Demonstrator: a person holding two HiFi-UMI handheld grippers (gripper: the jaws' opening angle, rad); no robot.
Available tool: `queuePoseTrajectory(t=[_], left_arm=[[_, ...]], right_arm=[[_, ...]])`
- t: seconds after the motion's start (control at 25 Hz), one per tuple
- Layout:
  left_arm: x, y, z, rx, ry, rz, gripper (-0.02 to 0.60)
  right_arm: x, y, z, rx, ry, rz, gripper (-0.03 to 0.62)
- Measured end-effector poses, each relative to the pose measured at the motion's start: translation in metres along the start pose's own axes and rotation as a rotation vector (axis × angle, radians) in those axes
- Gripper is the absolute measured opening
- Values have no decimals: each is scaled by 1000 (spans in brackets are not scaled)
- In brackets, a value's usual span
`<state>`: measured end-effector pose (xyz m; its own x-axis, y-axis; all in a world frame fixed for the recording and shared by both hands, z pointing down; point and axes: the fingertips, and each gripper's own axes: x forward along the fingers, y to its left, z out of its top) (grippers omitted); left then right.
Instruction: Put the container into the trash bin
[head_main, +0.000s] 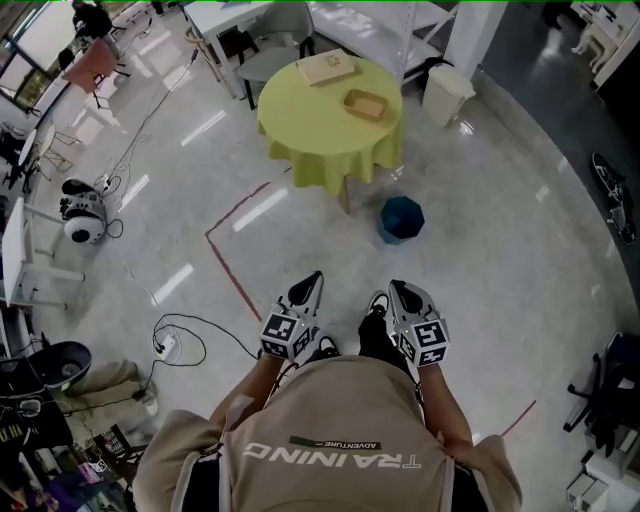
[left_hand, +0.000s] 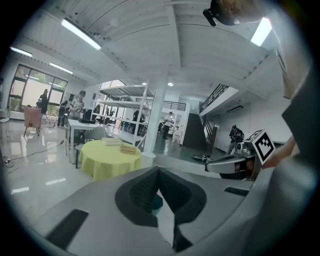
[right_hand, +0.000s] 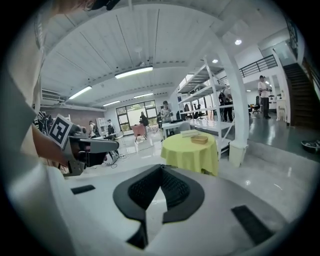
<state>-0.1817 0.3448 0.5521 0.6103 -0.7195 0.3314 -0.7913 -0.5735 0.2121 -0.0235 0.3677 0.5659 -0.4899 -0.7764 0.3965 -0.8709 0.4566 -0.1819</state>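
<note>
A shallow brown container (head_main: 365, 103) lies on the round table with a yellow-green cloth (head_main: 320, 135), far ahead of me; it also shows in the left gripper view (left_hand: 128, 148) and the right gripper view (right_hand: 199, 139). A dark teal trash bin (head_main: 402, 218) stands on the floor in front of the table, to its right. My left gripper (head_main: 307, 288) (left_hand: 159, 170) and right gripper (head_main: 399, 290) (right_hand: 161, 167) are held side by side close to my body, pointing toward the table. Both have their jaws together with nothing between them.
A flat light box (head_main: 328, 67) lies on the table's far side. A white bin (head_main: 447, 93) stands beside a pillar behind the table. Red tape (head_main: 232, 262) marks the floor at left, with cables and a power strip (head_main: 168, 345). Desks and chairs line the far left.
</note>
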Motion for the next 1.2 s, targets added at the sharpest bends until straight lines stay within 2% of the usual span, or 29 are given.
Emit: queuePoseTrajectory(t=[0.08, 0.36, 0.6, 0.76, 0.96, 1.2], left_arm=[[18, -4, 12, 0, 14, 3, 2], [103, -14, 63, 35, -26, 29, 2], [150, -18, 75, 21, -18, 79, 2], [174, -15, 69, 38, 23, 79, 2], [198, -6, 91, 36, 8, 81, 2], [217, 31, 89, 16, 21, 68, 2]], right_arm=[[12, -20, 9, -22, -5, 21, 2], [47, -108, 43, -30, -42, 78, 2], [70, -160, 56, -47, -29, 119, 2], [83, -181, 60, -16, -42, 106, 2], [97, -193, 65, 6, -17, 110, 2], [132, -196, 71, 10, -21, 92, 2]])
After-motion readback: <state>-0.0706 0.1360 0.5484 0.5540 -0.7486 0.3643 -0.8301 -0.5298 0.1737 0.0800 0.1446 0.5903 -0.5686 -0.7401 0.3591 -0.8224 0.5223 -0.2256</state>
